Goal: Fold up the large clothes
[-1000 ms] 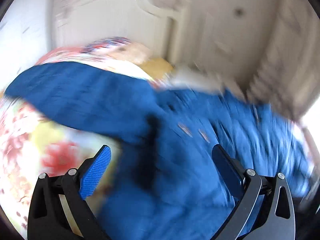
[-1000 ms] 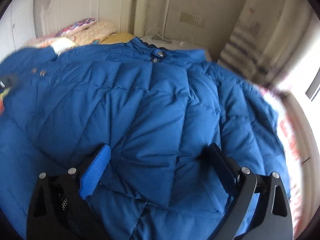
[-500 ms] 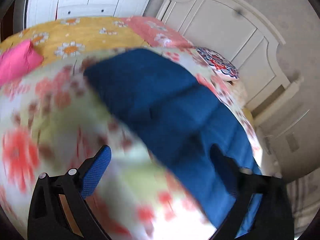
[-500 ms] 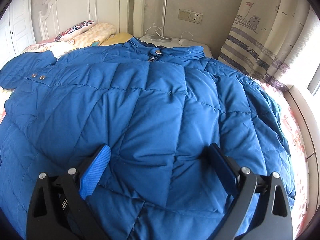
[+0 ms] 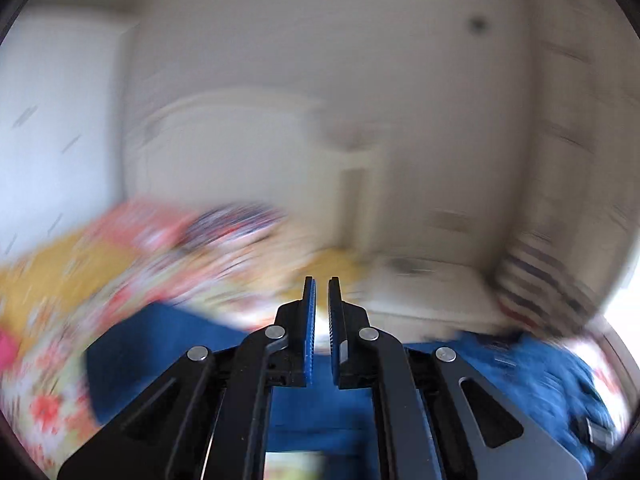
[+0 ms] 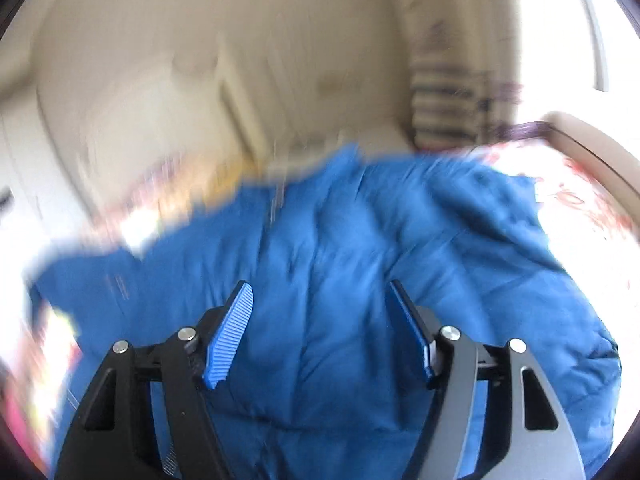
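A large blue quilted jacket (image 6: 340, 220) lies spread over the bed and fills the lower half of the right wrist view. My right gripper (image 6: 320, 288) hovers over it, tilted, with its jaws closing. The jacket shows behind the blue pads (image 6: 230, 336), and nothing is pressed between them. In the blurred left wrist view my left gripper (image 5: 322, 280) is shut, its pads nearly touching, and I see nothing caught between them. Part of the jacket (image 5: 160, 340) shows beneath and on both sides of that gripper.
A floral bedspread (image 5: 60, 400) covers the bed. Pillows (image 5: 240, 224) lie in front of a white headboard (image 5: 224, 148). A pale nightstand (image 5: 432, 292) and a striped curtain (image 5: 536, 280) stand to the right. A bright window (image 6: 580, 40) is at the far right.
My left gripper went from wide open to shut, and its view swung up toward the headboard. The right gripper's jaws narrowed as it rolled and shifted over the jacket.
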`<state>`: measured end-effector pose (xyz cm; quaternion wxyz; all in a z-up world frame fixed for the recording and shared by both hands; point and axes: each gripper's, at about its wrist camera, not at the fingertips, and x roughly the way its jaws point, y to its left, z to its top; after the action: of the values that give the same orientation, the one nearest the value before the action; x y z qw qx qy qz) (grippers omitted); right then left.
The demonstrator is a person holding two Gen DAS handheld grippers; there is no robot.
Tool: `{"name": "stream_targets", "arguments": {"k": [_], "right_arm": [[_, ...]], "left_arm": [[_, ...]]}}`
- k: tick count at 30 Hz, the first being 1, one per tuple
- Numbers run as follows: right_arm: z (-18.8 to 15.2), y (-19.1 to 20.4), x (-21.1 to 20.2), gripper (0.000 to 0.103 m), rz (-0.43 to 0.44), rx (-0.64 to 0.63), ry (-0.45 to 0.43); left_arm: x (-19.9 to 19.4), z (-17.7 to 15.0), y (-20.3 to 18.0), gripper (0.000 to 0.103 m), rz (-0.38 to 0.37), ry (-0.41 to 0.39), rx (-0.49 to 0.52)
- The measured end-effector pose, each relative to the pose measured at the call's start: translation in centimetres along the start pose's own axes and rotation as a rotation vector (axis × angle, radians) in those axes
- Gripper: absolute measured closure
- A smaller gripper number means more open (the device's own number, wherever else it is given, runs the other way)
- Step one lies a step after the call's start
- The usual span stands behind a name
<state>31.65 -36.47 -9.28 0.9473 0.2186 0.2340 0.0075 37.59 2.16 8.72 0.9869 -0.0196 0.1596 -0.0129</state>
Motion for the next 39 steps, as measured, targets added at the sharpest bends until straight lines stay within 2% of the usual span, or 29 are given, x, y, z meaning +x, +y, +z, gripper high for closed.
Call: {"name": "stream_targets", "arguments": {"k": [2, 3, 4, 6, 8, 10, 11, 13, 15, 17, 19, 21, 22, 23, 24, 26, 28, 30, 33, 34, 36, 37, 38, 39], "right_arm": [[0.2, -1.8, -0.7, 0.028, 0.008, 0.095, -0.036], [0.2, -2.6, -0.7, 0.027, 0.011, 0.134, -0.033], [0.1, -3.3, -0.6, 0.027, 0.015, 0.179, -0.023], [0.0, -3.9, -0.3, 0.027, 0.022, 0.207, -0.003], [-0.1, -3.5, 0.0, 0.026, 0.032, 0.190, 0.021], [0.0, -3.0, 0.1, 0.026, 0.040, 0.159, 0.030], [0.0, -3.0, 0.1, 0.025, 0.043, 0.145, 0.039], [0.0, -2.9, 0.4, 0.025, 0.044, 0.137, 0.051], [0.1, -3.2, 0.4, 0.025, 0.052, 0.146, 0.056], [0.2, -3.6, 0.4, 0.025, 0.056, 0.169, 0.059], [0.4, -4.0, 0.6, 0.025, 0.062, 0.189, 0.061], [0.4, -4.1, 0.5, 0.025, 0.061, 0.198, 0.061], [0.4, -4.0, 0.5, 0.025, 0.059, 0.194, 0.062], [0.4, -4.0, 0.6, 0.025, 0.058, 0.189, 0.064], [0.4, -3.9, 0.6, 0.025, 0.057, 0.183, 0.065], [0.4, -3.6, 0.7, 0.025, 0.053, 0.169, 0.068], [0.4, -3.4, 0.7, 0.025, 0.048, 0.159, 0.070], [0.4, -3.3, 0.8, 0.025, 0.048, 0.153, 0.072], [0.4, -3.2, 1.0, 0.023, 0.050, 0.149, 0.078], [0.4, -3.2, 1.0, 0.023, 0.052, 0.147, 0.080], [0.4, -3.1, 1.1, 0.022, 0.050, 0.143, 0.084], [0.4, -3.1, 1.2, 0.022, 0.050, 0.140, 0.086], [0.4, -3.0, 1.2, 0.022, 0.051, 0.138, 0.088], [0.4, -3.0, 1.2, 0.022, 0.053, 0.135, 0.091]], "left_arm": [[-1.0, -0.4, -6.7, 0.097, -0.136, 0.026, 0.084], [-0.8, -0.8, -8.3, 0.097, -0.175, 0.051, 0.091], [-0.4, -1.9, -10.1, 0.097, -0.246, 0.109, 0.069], [1.1, -4.2, -10.7, 0.096, -0.323, 0.212, -0.016], [3.2, -7.1, -9.2, 0.096, -0.350, 0.321, -0.114], [4.5, -9.7, -6.5, 0.096, -0.284, 0.385, -0.200], [4.7, -11.2, -3.9, 0.096, -0.210, 0.408, -0.258], [4.9, -12.8, 0.7, 0.094, -0.129, 0.415, -0.358], [4.1, -14.0, 6.9, 0.089, -0.042, 0.372, -0.494], [2.7, -14.6, 12.4, 0.087, 0.075, 0.314, -0.603], [2.1, -15.0, 15.8, 0.087, 0.124, 0.282, -0.655], [1.6, -15.1, 19.1, 0.083, 0.140, 0.258, -0.722], [1.3, -15.0, 20.7, 0.058, 0.120, 0.229, -0.784], [1.4, -14.9, 21.6, 0.005, 0.077, 0.207, -0.842], [1.3, -15.1, 22.6, 0.004, -0.012, 0.153, -0.930], [1.6, -15.0, 23.4, 0.004, -0.055, 0.116, -1.029], [1.6, -14.3, 24.1, 0.004, -0.017, 0.079, -1.074], [2.7, -14.4, 25.1, 0.004, -0.002, 0.061, -1.186], [5.9, -15.1, 26.4, 0.004, -0.013, 0.141, -1.326], [6.7, -15.3, 26.5, 0.005, -0.019, 0.152, -1.349], [7.7, -15.0, 27.3, 0.006, 0.013, 0.099, -1.349], [7.9, -14.7, 27.5, 0.015, 0.024, 0.075, -1.346], [7.9, -14.3, 28.0, 0.038, 0.061, 0.059, -1.348], [7.7, -13.9, 28.2, 0.050, 0.107, 0.064, -1.347]]}}
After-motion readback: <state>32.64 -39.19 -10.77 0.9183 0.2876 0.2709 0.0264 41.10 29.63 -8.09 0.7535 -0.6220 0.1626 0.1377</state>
